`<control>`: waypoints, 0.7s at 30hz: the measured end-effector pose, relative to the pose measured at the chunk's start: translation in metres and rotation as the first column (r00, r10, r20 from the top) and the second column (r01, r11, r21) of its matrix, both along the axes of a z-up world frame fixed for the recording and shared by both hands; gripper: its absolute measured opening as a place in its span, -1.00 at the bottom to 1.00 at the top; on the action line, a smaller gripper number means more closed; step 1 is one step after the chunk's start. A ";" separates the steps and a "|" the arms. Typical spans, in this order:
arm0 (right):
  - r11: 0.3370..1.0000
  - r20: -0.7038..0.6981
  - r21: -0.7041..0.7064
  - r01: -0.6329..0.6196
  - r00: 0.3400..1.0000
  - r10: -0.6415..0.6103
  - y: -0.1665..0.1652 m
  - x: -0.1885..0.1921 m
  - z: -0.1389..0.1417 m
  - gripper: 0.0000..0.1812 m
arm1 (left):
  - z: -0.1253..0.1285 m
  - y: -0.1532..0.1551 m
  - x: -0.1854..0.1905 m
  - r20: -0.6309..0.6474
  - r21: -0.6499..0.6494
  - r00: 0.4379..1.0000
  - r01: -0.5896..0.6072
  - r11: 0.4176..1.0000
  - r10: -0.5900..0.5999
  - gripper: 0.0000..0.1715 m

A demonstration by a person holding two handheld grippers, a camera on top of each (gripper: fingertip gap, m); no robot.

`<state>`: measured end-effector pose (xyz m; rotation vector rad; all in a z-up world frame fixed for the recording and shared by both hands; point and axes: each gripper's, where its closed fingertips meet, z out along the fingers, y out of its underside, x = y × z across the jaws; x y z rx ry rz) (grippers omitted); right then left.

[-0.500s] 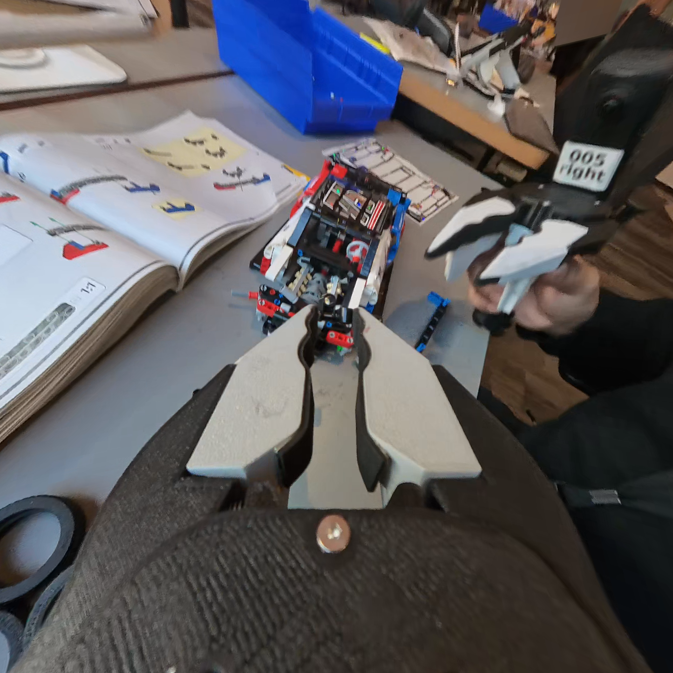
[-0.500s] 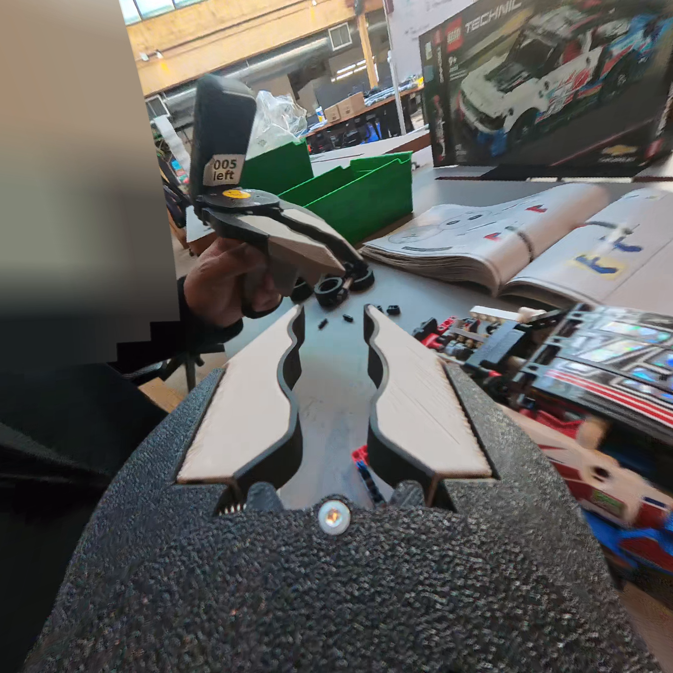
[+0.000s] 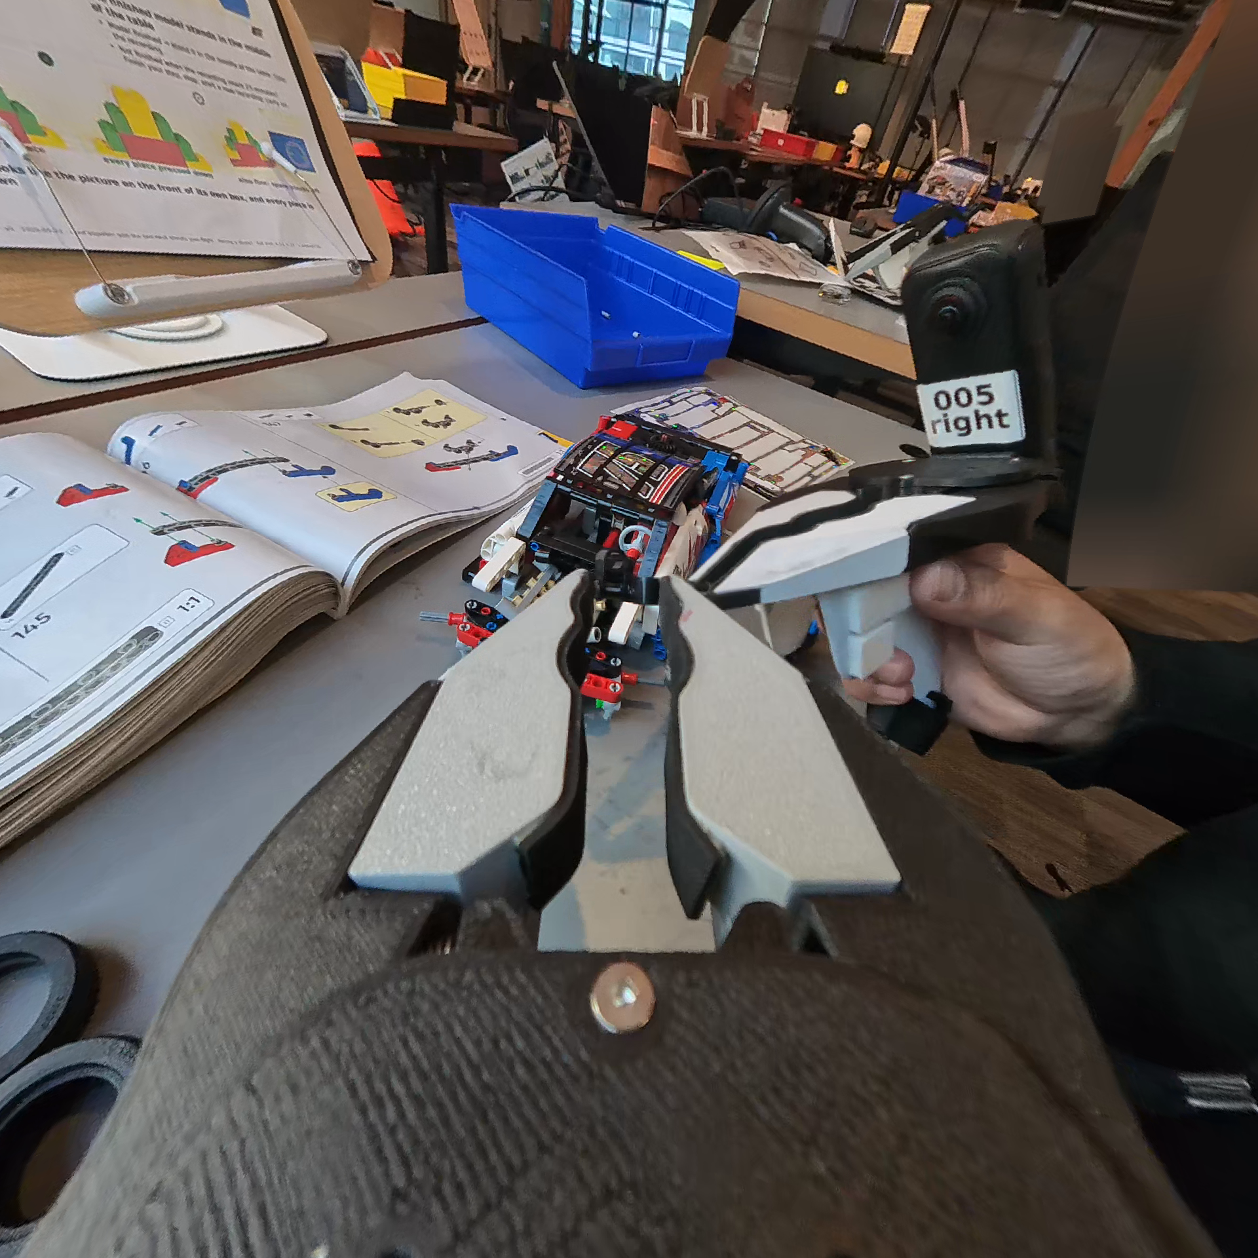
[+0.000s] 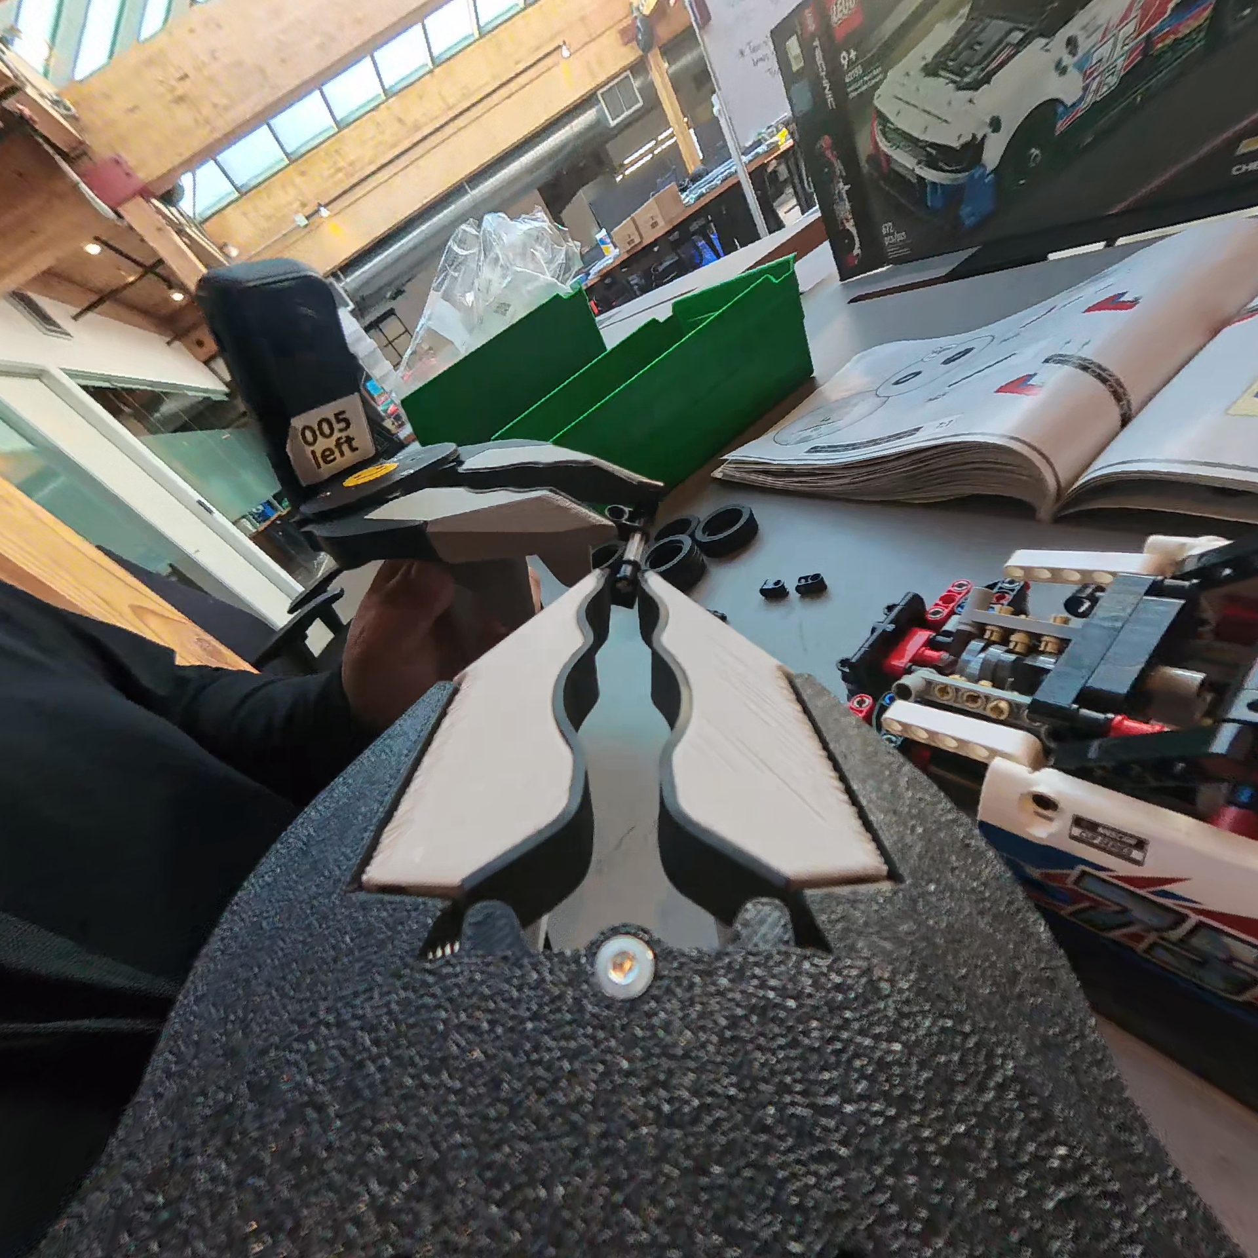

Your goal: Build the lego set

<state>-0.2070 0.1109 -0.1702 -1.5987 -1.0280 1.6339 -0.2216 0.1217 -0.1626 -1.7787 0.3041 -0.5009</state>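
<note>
A small black connector on a short grey axle is held in the air between both grippers, above the front of the partly built lego car. My left gripper is shut on it. The right gripper comes in from the right, tips touching the same piece. In the right wrist view my right gripper is shut on the lower end of the axle piece, and the left gripper holds its upper end. The car lies to the right.
An open instruction book lies left of the car. A blue bin and a sticker sheet sit behind it. Black tyres, small black pieces, a green bin and the set's box are on the table. Only a small space, under 4 cm, lies between the two pairs of fingers.
Both grippers have lifted and come together tip to tip. The right gripper, open before, has closed on the axle piece.
</note>
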 end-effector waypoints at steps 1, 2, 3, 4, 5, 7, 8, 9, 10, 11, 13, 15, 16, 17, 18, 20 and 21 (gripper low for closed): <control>1.000 0.000 -0.004 -0.009 1.000 0.009 -0.001 0.000 0.000 -0.93 | 0.000 -0.001 0.001 0.002 0.007 1.000 -0.005 1.000 0.005 -0.81; 1.000 0.003 -0.003 -0.019 1.000 0.019 -0.002 0.001 -0.001 -0.93 | 0.000 -0.001 0.001 0.008 0.010 1.000 -0.005 1.000 0.005 -0.81; 1.000 0.001 0.004 -0.021 1.000 0.021 -0.002 0.002 -0.002 -0.93 | -0.001 -0.002 0.003 0.011 0.005 1.000 0.000 1.000 0.000 -0.81; 0.999 -0.005 0.017 -0.027 1.000 0.027 -0.002 0.004 -0.001 -0.93 | -0.002 -0.004 0.004 0.014 -0.002 1.000 0.020 1.000 -0.020 -0.80; 0.999 0.002 0.031 -0.032 1.000 0.031 -0.002 0.006 -0.002 -0.93 | -0.002 -0.008 0.007 0.021 -0.002 0.998 0.060 0.998 -0.060 -0.75; 0.997 0.018 0.069 -0.036 0.999 0.035 0.000 0.011 -0.004 -0.93 | -0.001 -0.017 0.012 0.030 -0.016 0.988 0.154 0.988 -0.153 -0.70; 0.995 0.014 0.083 -0.056 0.998 0.055 -0.001 0.013 -0.003 -0.93 | -0.002 -0.021 0.011 0.031 -0.035 0.980 0.198 0.980 -0.197 -0.66; 0.993 0.023 0.091 -0.081 0.997 0.079 -0.004 0.016 -0.004 -0.93 | -0.005 -0.025 0.010 0.035 -0.067 0.968 0.251 0.966 -0.249 -0.64; 0.989 0.039 0.102 -0.109 0.994 0.106 -0.006 0.017 -0.006 -0.93 | -0.011 -0.029 0.010 0.045 -0.116 0.950 0.312 0.943 -0.309 -0.65; 0.983 0.048 0.116 -0.141 0.990 0.136 -0.010 0.019 -0.007 -0.93 | -0.020 -0.033 0.008 0.061 -0.183 0.930 0.368 0.911 -0.363 -0.64; 0.972 0.075 0.139 -0.189 0.981 0.180 -0.016 0.023 -0.011 -0.93 | -0.029 -0.045 0.012 0.164 -0.272 0.857 0.515 0.813 -0.489 -0.62; 0.952 0.097 0.160 -0.262 0.964 0.249 -0.027 0.026 -0.013 -0.93 | -0.032 -0.049 0.014 0.264 -0.306 0.801 0.597 0.742 -0.536 -0.59; 0.944 0.114 0.173 -0.282 0.958 0.265 -0.031 0.027 -0.015 -0.93 | -0.032 -0.051 0.016 0.299 -0.303 0.777 0.628 0.717 -0.554 -0.59; 0.933 0.131 0.186 -0.309 0.949 0.288 -0.035 0.029 -0.018 -0.93 | -0.030 -0.054 0.019 0.328 -0.291 0.751 0.657 0.696 -0.573 -0.59; 0.922 0.143 0.193 -0.335 0.939 0.311 -0.041 0.030 -0.019 -0.93 | -0.029 -0.056 0.022 0.344 -0.279 0.735 0.675 0.683 -0.585 -0.61; 0.908 0.152 0.199 -0.368 0.927 0.342 -0.051 0.032 -0.021 -0.93 | -0.031 -0.071 0.031 0.383 -0.283 0.675 0.736 0.615 -0.630 -0.63; 0.899 0.158 0.193 -0.393 0.917 0.367 -0.058 0.033 -0.022 -0.93 | -0.032 -0.078 0.036 0.394 -0.288 0.655 0.754 0.590 -0.645 -0.63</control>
